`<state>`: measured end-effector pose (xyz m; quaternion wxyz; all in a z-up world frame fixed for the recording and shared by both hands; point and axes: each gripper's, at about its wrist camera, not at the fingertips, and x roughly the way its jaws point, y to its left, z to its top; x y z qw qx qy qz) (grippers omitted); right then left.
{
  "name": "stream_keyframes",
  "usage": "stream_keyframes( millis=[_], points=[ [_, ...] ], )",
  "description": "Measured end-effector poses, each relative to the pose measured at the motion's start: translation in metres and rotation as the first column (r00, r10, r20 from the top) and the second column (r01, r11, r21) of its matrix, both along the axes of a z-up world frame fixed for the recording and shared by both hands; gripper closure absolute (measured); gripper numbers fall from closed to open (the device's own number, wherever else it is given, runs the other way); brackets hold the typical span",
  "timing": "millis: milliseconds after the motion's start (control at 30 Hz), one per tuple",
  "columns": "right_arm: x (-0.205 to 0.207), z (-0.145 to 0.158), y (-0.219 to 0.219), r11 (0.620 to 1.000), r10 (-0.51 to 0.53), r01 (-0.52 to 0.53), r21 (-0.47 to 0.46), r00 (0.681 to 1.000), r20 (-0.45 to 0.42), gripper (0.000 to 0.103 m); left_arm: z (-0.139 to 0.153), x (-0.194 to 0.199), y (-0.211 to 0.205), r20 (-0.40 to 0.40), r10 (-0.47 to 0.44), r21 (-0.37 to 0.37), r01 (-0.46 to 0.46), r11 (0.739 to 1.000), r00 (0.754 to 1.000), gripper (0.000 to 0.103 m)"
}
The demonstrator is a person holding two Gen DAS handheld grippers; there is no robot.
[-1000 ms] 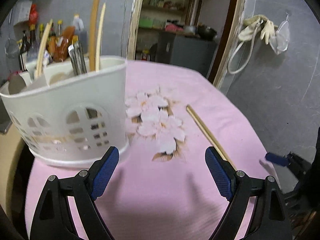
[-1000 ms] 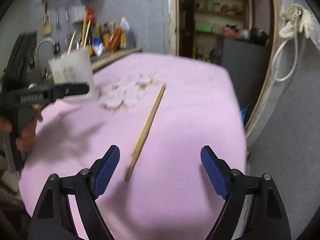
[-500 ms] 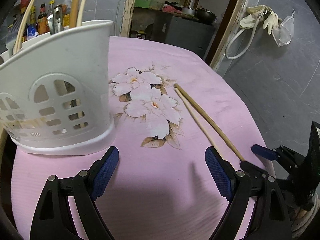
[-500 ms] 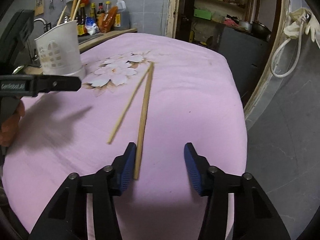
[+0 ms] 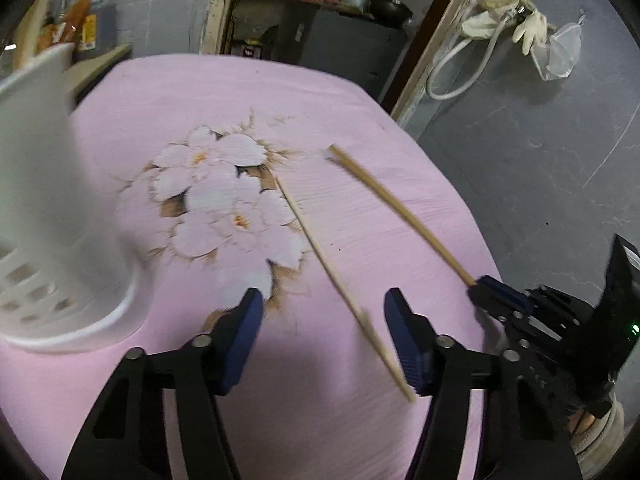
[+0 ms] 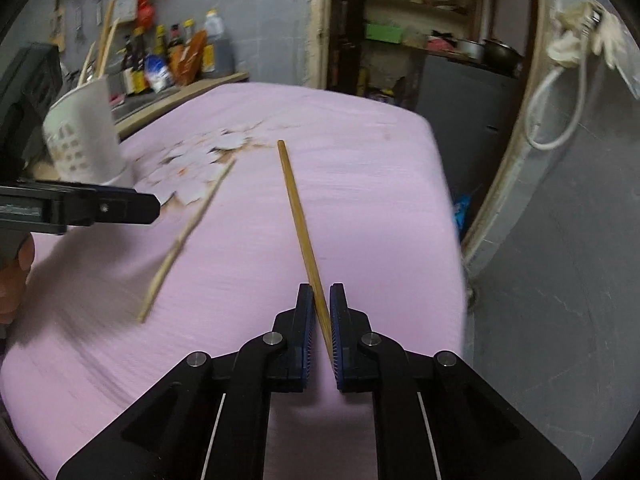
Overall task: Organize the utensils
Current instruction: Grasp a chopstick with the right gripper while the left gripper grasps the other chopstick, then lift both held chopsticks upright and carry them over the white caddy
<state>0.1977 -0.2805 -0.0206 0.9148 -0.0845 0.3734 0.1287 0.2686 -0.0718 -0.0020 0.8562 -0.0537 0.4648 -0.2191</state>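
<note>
Two wooden chopsticks lie on the pink flowered cloth (image 5: 280, 92). My right gripper (image 6: 320, 292) is shut on the near end of the darker chopstick (image 6: 298, 216), which points away across the cloth; the left wrist view shows this grip (image 5: 486, 286) at the right. My left gripper (image 5: 323, 294) straddles the paler chopstick (image 5: 320, 248), its jaws closing, and the stick's near end lies close to the right pad without being pinched. The white slotted utensil holder (image 5: 48, 200) stands at the left with several utensils in it (image 6: 84, 136).
The cloth's right edge (image 6: 452, 216) drops to a grey floor. Bottles (image 6: 176, 60) crowd a counter at the back left. A doorway with shelves lies behind. Gloves and a hose (image 5: 500, 28) hang on the right wall. A hand (image 6: 16, 272) holds the left gripper.
The right gripper's jaws closed onto the darker chopstick's near end. The left gripper swung right, away from the holder, over the paler chopstick, and its jaws narrowed.
</note>
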Motion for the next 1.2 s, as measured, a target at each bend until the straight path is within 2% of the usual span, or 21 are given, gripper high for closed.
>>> stream_keyframes(
  millis=[200,367,433,467,667,933,1067,1200],
  points=[
    [-0.014,0.002,-0.012,1.000,-0.024,0.024,-0.012,1.000,0.005,0.097,-0.008,0.031,-0.011,-0.061,0.026,0.021,-0.025,0.999,0.998,0.073],
    [-0.012,0.003,-0.012,1.000,-0.007,0.007,-0.013,1.000,-0.015,0.096,-0.009,0.047,-0.010,-0.058,0.060,0.034,-0.058,0.998,0.996,0.081],
    [-0.005,0.004,-0.011,1.000,0.004,-0.004,-0.011,1.000,-0.024,0.096,-0.009,0.050,-0.011,-0.044,0.071,0.069,-0.068,0.995,0.996,0.093],
    [-0.002,0.004,-0.011,1.000,0.009,-0.010,-0.006,1.000,-0.030,0.095,-0.009,0.050,-0.012,-0.036,0.072,0.085,-0.068,0.994,0.997,0.095],
    [0.031,0.006,-0.010,0.998,0.060,-0.057,0.031,0.995,-0.084,0.094,-0.010,0.050,-0.003,-0.047,0.070,0.071,-0.066,0.995,0.996,0.097],
    [0.098,0.010,0.010,0.990,0.135,-0.126,0.057,0.968,-0.210,0.092,-0.008,0.047,-0.005,-0.054,0.044,0.070,-0.040,0.997,0.998,0.098],
    [0.118,0.007,0.012,0.989,0.133,-0.113,0.095,0.958,-0.252,0.092,-0.009,0.050,-0.009,-0.059,0.045,0.063,-0.042,0.997,0.997,0.098],
    [0.117,0.006,0.025,0.993,0.120,-0.115,0.032,0.964,-0.238,0.097,-0.008,0.041,-0.011,-0.032,0.040,0.070,-0.038,0.997,0.999,0.100]
  ],
)
